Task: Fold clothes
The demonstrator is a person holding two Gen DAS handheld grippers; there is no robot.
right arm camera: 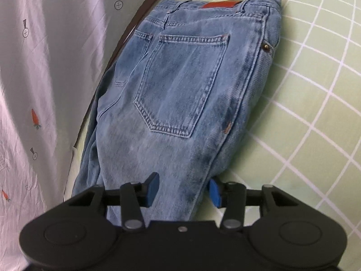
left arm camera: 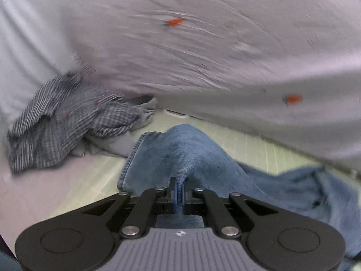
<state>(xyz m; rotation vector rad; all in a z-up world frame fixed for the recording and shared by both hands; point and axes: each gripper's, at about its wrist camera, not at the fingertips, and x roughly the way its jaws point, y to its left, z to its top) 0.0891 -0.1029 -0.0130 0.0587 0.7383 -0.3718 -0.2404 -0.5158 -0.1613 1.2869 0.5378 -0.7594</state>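
— Left wrist view has the left gripper (left arm camera: 178,189) pinched tight on a ridge of the jeans (left arm camera: 171,155), near the hem, lifted off the green grid mat (left arm camera: 255,144). See it?

— Yes. And over the seat end, the right gripper (right arm camera: 182,190) stands with its jaws wide, one blue pad on the denim and one at the leg's edge, holding nothing.

— So the jeans (right arm camera: 180,85) lie doubled lengthwise, back pocket up. I'd say the leg end is being carried for a crosswise fold.

— Likely. Next, the hem wants bringing toward the waistband, square with it, while the right holds the thigh flat or gets clear.

— Room?

— Open mat on the right side. On the other, the jeans run close along the mat's edge beside the white carrot-print sheet (right arm camera: 33,90), and a crumpled checked shirt (left arm camera: 65,122) sits near the hem end
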